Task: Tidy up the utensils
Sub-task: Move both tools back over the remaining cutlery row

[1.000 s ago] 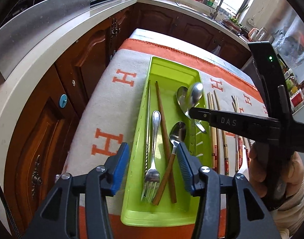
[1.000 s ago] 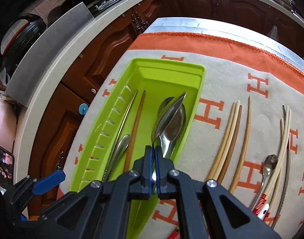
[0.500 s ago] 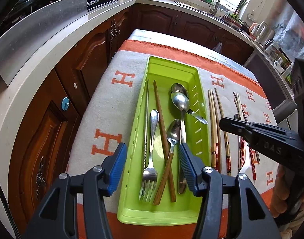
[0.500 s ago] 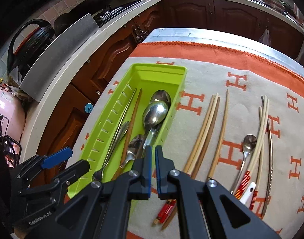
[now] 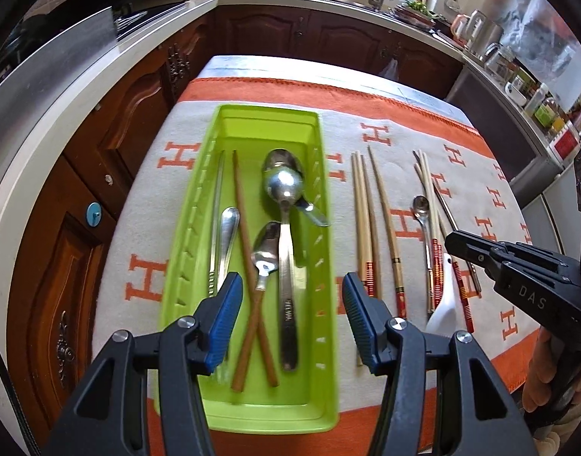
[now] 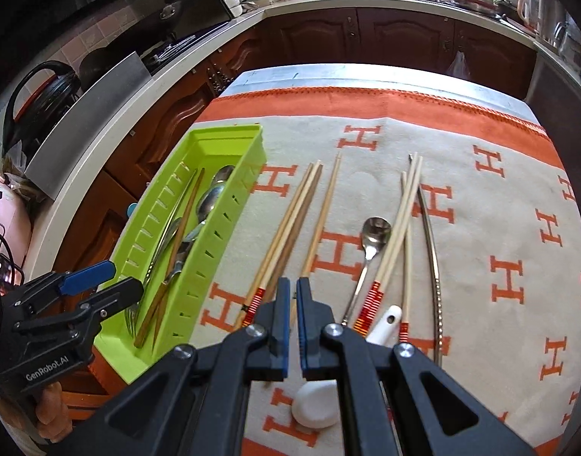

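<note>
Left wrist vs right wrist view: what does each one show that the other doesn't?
Left wrist only: the full inside of the green tray, with fork, crossed brown chopsticks and three spoons laid out.
Right wrist only: the white spoon's bowl near the camera, and a kettle on the counter.
Both: the tray, the chopsticks on the cloth, the small spoon, the open left gripper and the shut, empty right gripper.

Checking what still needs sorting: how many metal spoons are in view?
4: three in the green tray, namely and; one small spoon on the cloth among chopsticks. Others may be hidden.
</note>
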The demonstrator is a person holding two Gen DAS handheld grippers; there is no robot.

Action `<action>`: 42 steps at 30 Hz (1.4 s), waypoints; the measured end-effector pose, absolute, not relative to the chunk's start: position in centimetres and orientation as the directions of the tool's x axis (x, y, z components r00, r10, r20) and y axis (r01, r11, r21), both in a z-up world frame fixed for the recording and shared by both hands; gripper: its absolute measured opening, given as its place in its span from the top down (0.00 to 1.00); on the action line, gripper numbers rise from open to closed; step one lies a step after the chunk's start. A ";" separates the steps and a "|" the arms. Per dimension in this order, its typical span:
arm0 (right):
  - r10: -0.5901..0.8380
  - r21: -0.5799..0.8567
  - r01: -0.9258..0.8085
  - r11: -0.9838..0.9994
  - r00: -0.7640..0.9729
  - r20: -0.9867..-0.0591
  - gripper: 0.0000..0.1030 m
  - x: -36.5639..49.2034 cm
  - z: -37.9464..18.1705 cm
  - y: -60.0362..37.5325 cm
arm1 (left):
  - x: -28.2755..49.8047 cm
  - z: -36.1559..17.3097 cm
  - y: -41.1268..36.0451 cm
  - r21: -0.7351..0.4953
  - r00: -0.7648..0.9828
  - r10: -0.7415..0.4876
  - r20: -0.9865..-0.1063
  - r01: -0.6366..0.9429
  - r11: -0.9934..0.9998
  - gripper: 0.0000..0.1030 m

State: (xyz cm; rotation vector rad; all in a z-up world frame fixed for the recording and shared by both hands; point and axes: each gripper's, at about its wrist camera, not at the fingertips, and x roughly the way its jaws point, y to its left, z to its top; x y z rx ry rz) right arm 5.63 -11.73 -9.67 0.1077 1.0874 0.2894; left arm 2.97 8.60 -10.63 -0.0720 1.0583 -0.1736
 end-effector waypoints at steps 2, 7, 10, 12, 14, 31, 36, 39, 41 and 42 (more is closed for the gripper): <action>0.275 0.228 -0.156 0.961 0.438 -0.856 0.96 5.5 -9.9 -13.0 | 3.3 -10.6 7.3 -0.137 0.467 -0.182 -0.865 0.129 0.982 0.49; 0.263 0.247 -0.096 0.964 0.454 -0.851 0.96 5.6 -10.6 -16.3 | 4.2 -10.6 4.6 -0.142 0.445 -0.206 -0.871 0.174 0.974 0.49; 0.251 0.247 -0.068 0.967 0.457 -0.854 0.96 5.8 -11.2 -17.8 | 5.1 -10.5 3.0 -0.152 0.439 -0.225 -0.870 0.195 0.969 0.49; 0.249 0.253 -0.052 0.966 0.455 -0.855 0.96 6.1 -11.6 -18.8 | 5.7 -10.7 2.0 -0.157 0.430 -0.232 -0.872 0.203 0.967 0.49; 0.250 0.260 -0.041 0.965 0.452 -0.856 0.96 6.4 -12.1 -19.6 | 6.3 -11.0 1.1 -0.171 0.413 -0.246 -0.877 0.211 0.962 0.49; 0.244 0.283 0.030 0.959 0.427 -0.871 0.96 7.4 -14.8 -23.5 | 9.3 -15.5 -4.5 -0.209 0.274 -0.278 -0.921 0.257 0.944 0.49; 0.206 0.243 0.040 0.969 0.413 -0.887 0.96 8.2 -15.0 -24.3 | 10.1 -15.9 -5.2 -0.202 0.259 -0.270 -0.927 0.262 0.944 0.50; 0.170 0.205 0.043 0.978 0.410 -0.896 0.96 8.9 -14.6 -24.8 | 10.5 -15.7 -5.6 -0.197 0.266 -0.268 -0.926 0.265 0.944 0.50; 0.149 0.185 0.048 0.982 0.415 -0.897 0.96 9.4 -14.2 -25.3 | 10.8 -15.7 -5.8 -0.197 0.265 -0.268 -0.926 0.265 0.944 0.50; 0.140 0.177 0.052 0.983 0.417 -0.898 0.96 9.6 -14.0 -25.5 | 10.9 -15.7 -5.9 -0.196 0.262 -0.266 -0.928 0.264 0.944 0.50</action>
